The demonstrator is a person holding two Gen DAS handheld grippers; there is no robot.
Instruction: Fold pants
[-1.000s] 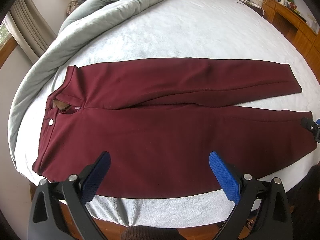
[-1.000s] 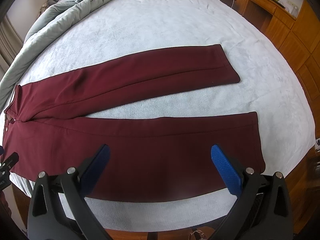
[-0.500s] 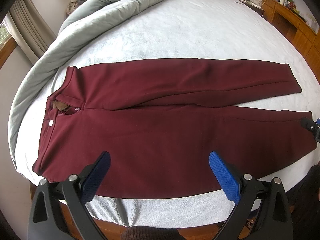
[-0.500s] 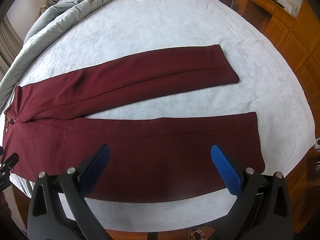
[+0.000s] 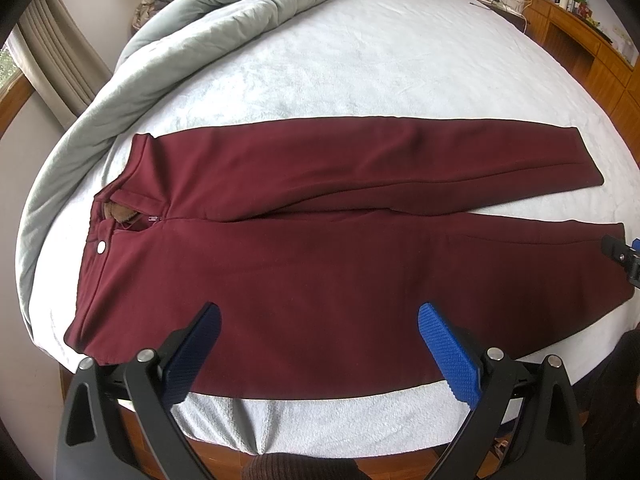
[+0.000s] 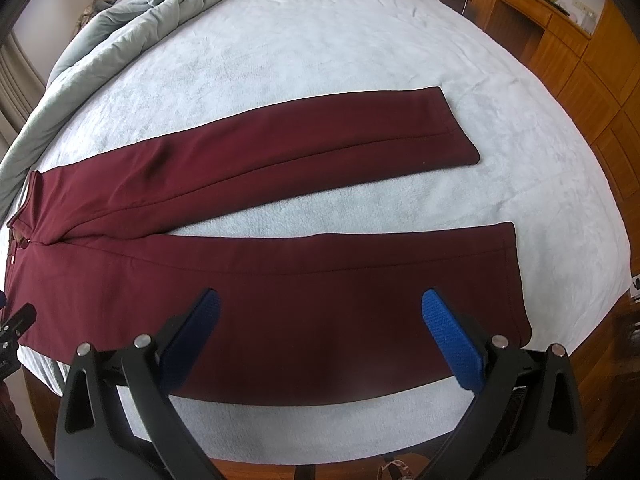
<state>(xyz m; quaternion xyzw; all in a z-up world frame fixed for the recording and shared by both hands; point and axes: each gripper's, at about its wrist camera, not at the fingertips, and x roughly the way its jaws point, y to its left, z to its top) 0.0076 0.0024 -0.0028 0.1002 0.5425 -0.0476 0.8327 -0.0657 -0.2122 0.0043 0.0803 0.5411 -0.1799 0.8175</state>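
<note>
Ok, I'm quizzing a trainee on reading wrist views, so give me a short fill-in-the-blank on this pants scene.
1. The pants are ____ in colour.
2. They lie spread on the bed, with both legs ____ rather than folded.
3. The left tool and the right tool both have their jaws ____.
4. The grey quilt is bunched by the ____ end of the pants.

Missing words: maroon; flat; open; waist

left gripper [image 5: 320,352] view shifted slightly, pants [image 5: 320,248] marginally lower in frame
</note>
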